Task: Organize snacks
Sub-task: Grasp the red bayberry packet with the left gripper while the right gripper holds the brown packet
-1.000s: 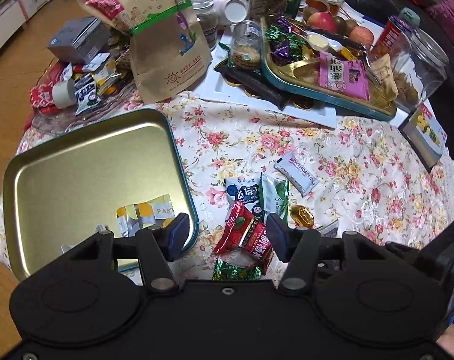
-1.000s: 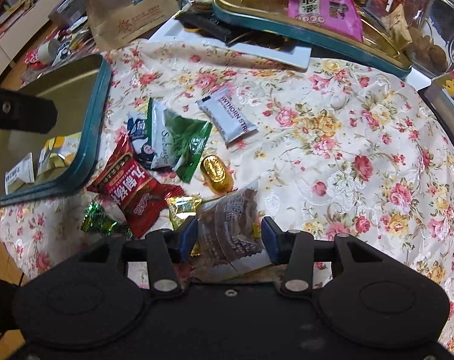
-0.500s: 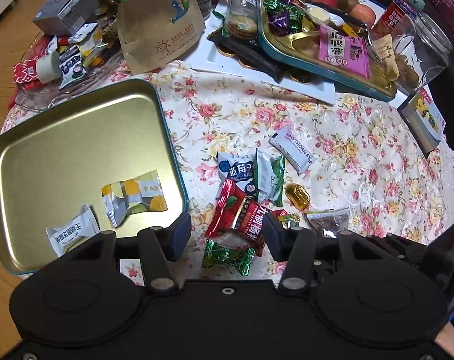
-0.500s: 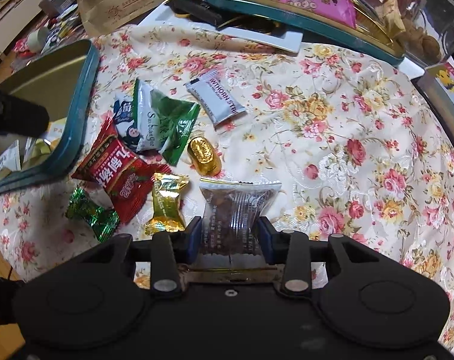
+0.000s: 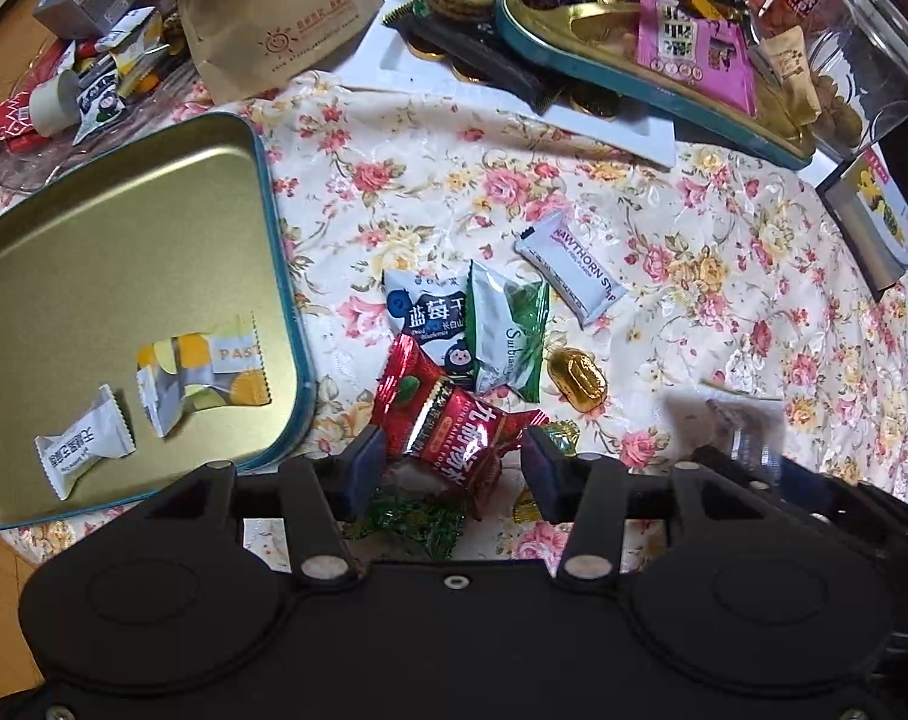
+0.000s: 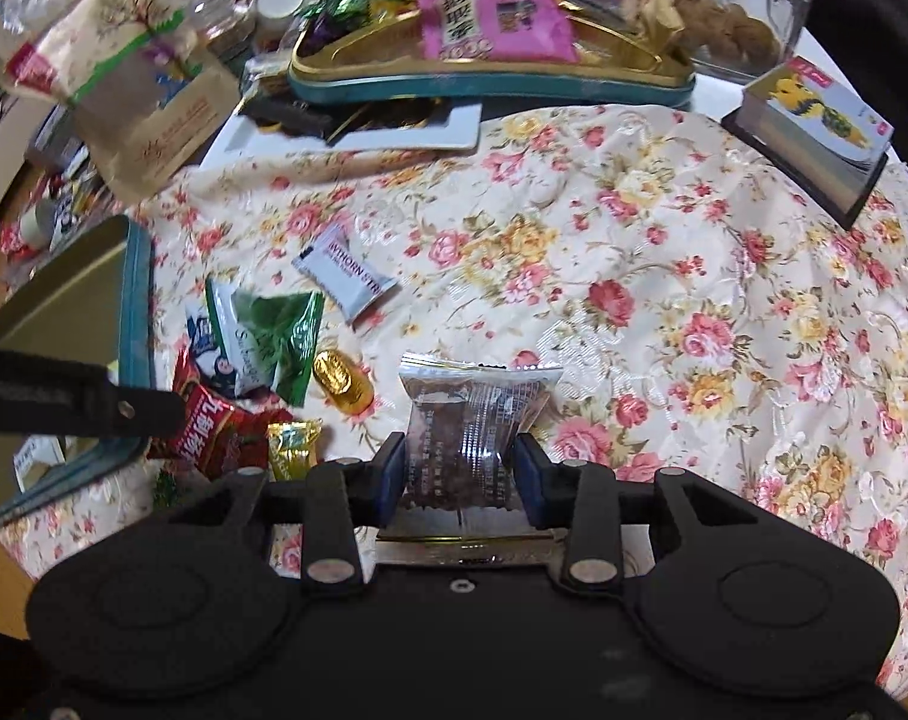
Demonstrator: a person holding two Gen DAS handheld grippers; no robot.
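A gold tin tray [image 5: 124,240] with a teal rim lies at the left, holding a white candy [image 5: 85,450] and a yellow-and-white packet [image 5: 202,378]. Loose snacks lie on the floral cloth beside it: a red packet [image 5: 454,432], a blueberry packet [image 5: 430,318], a green-white packet [image 5: 508,330], a hawthorn strip [image 5: 574,270] and a gold ingot candy [image 5: 577,378]. My left gripper [image 5: 451,462] points down over the red packet, its pads on either side and not squeezing. My right gripper [image 6: 460,474] is shut on a brown clear-wrapped packet [image 6: 472,414], held above the cloth.
A second teal tin [image 5: 604,81] full of snacks sits on a white tray [image 5: 604,120] at the back. A paper bag [image 5: 286,18], a glass jar [image 5: 874,60] and a small book [image 6: 814,132] ring the cloth. A green candy [image 5: 412,519] lies under the left gripper.
The left gripper has sunk toward the red packet with its jaws a little narrower. The right gripper has closed on the brown packet and lifted it off the cloth.
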